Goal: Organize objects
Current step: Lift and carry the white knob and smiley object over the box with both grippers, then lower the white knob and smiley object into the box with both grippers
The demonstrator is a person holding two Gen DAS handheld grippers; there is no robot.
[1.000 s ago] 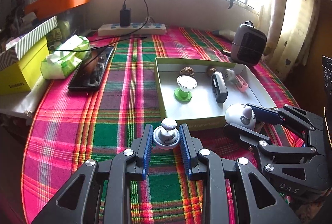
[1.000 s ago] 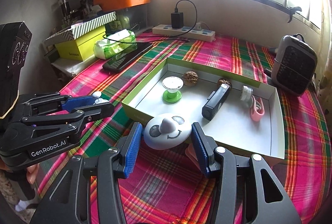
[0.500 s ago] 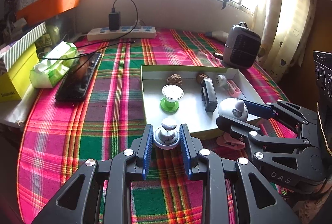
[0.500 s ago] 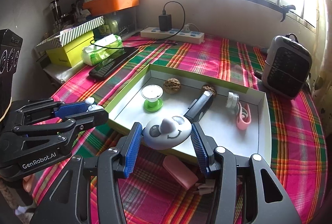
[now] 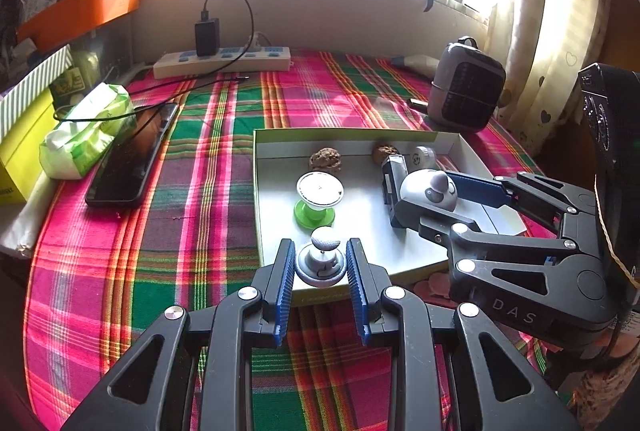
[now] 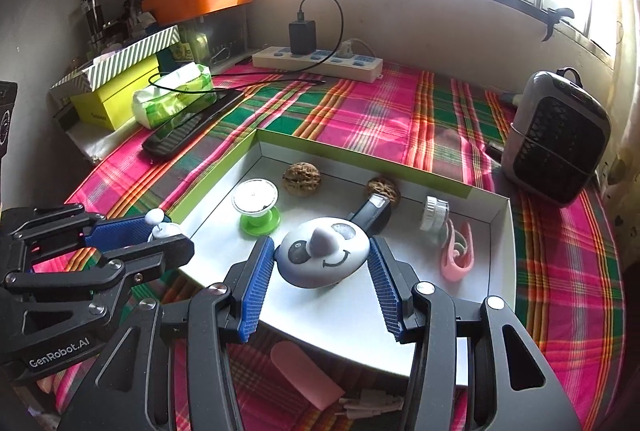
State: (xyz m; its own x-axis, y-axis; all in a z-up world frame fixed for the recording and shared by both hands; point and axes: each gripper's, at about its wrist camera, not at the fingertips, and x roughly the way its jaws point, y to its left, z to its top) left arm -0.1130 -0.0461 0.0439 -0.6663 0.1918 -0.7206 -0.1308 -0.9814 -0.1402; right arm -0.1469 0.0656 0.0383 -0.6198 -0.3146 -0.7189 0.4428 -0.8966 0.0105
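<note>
both claws loaded over the box

left gripper [image 5: 321,267] is clamped on the grey knob [image 5: 321,263] at the box [image 5: 260,167] rim; right gripper [image 6: 323,263] grips the panda [image 6: 323,251] above the box floor.

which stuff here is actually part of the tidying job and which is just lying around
Part of the job:
- panda toy, in the right gripper
- small grey knob, in the left gripper
- white box

Lying about:
- phone
- tissue pack
- power strip
- small heater
</note>
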